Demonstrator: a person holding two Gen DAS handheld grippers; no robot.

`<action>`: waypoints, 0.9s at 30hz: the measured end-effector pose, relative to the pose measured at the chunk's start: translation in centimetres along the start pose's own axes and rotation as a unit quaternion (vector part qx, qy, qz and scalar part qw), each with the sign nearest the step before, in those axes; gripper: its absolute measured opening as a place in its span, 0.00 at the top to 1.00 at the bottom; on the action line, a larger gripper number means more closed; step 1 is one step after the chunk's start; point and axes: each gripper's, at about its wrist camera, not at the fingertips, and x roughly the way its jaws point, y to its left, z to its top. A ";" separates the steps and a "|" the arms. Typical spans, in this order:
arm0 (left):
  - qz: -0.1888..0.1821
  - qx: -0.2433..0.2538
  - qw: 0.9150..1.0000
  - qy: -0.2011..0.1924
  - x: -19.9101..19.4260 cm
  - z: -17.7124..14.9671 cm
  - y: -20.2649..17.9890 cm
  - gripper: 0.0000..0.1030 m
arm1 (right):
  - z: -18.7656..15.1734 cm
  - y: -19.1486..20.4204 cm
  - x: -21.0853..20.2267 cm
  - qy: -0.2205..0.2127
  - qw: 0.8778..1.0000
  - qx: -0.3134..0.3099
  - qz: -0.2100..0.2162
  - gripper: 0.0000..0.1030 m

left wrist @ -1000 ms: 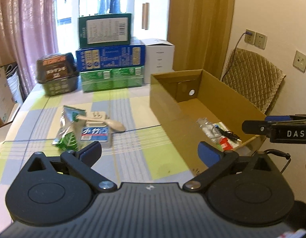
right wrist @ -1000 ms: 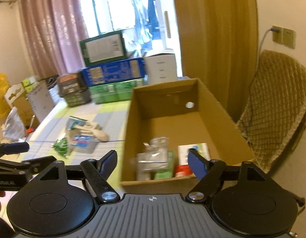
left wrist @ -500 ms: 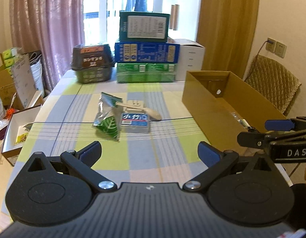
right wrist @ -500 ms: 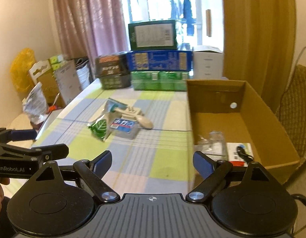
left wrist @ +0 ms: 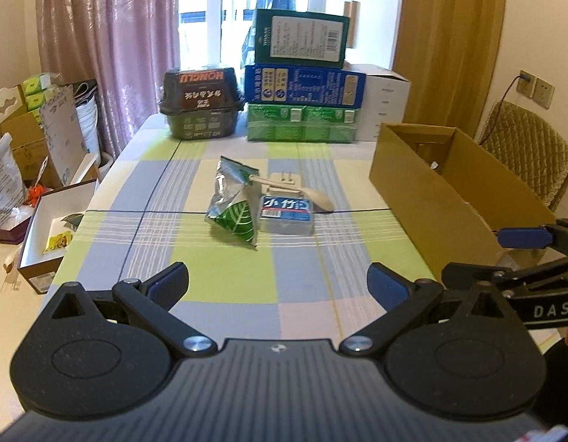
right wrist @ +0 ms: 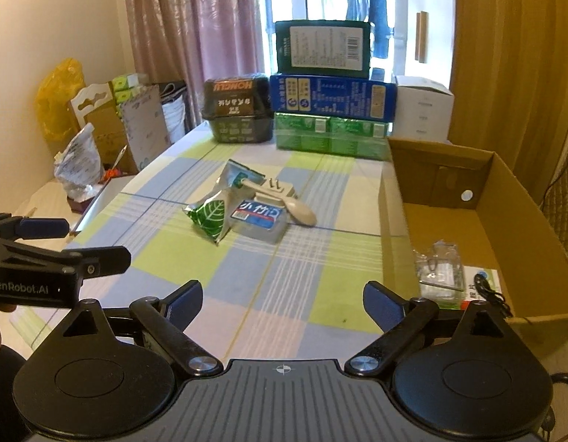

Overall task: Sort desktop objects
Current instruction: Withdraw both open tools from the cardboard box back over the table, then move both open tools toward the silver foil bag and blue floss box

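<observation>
Swinging off cardboard box [right wrist: 504,199] back toward pile; both hand-held grippers [left wrist: 278,283] [right wrist: 282,300] wide open, empty; snack bag [left wrist: 234,217] dead ahead, probably next.

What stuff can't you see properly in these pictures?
- Box inside: in the left view its near wall hides what lies in it.
- Box items: in the right view, partly behind the right gripper's finger; labels too small to read.
- Plug: mostly under the spoon and the blue pack.
- Snack bag: print too small.
</observation>
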 end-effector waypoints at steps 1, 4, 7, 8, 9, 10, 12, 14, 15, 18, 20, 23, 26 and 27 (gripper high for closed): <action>0.002 0.000 1.000 0.001 0.2 0.0 0.3 0.02 | 0.0 0.1 0.2 0.001 1.000 -0.002 0.001 0.10; 0.007 0.002 1.000 0.003 1.0 0.1 1.0 0.02 | 0.0 0.3 1.2 0.006 1.000 -0.006 0.003 0.09; 0.012 0.010 1.000 0.005 2.0 0.5 1.8 0.02 | 0.0 0.3 2.1 0.011 1.000 -0.008 0.005 0.09; 0.014 0.015 1.000 0.005 2.4 0.6 2.0 0.02 | 0.0 0.3 2.5 0.013 1.000 -0.008 0.005 0.09; 0.016 0.020 1.000 0.005 2.8 0.7 2.3 0.02 | 0.1 0.4 3.0 0.015 1.000 -0.008 0.006 0.09; 0.022 0.024 0.999 0.005 3.4 0.9 2.6 0.02 | 0.2 0.3 3.4 0.016 1.000 -0.009 0.006 0.09; 0.028 0.029 0.999 0.007 4.5 1.2 3.2 0.02 | 0.4 0.3 4.5 0.019 1.000 -0.009 0.008 0.09; 0.028 0.028 0.999 0.009 5.8 1.4 4.1 0.02 | 0.7 0.3 5.6 0.021 1.000 -0.009 0.011 0.09; 0.028 0.027 0.999 0.010 6.4 1.5 4.6 0.02 | 0.8 0.3 6.3 0.022 1.000 -0.009 0.012 0.09; 0.030 0.032 0.999 0.015 8.7 1.8 5.6 0.02 | 1.3 0.3 8.5 0.026 1.000 -0.006 0.013 0.09; 0.031 0.040 0.999 0.019 10.5 2.1 6.2 0.02 | 1.7 0.2 10.1 0.028 1.000 -0.001 0.013 0.09; 0.032 0.040 0.998 0.023 12.7 2.4 7.2 0.02 | 2.2 0.0 12.5 0.028 0.999 0.010 0.014 0.09; 0.033 0.033 0.998 0.029 15.0 3.0 8.2 0.02 | 2.6 -0.4 15.2 0.034 0.999 0.029 0.010 0.09; 0.033 0.032 0.998 0.030 15.7 3.1 8.4 0.02 | 2.8 -0.5 16.0 0.038 0.999 0.034 0.006 0.09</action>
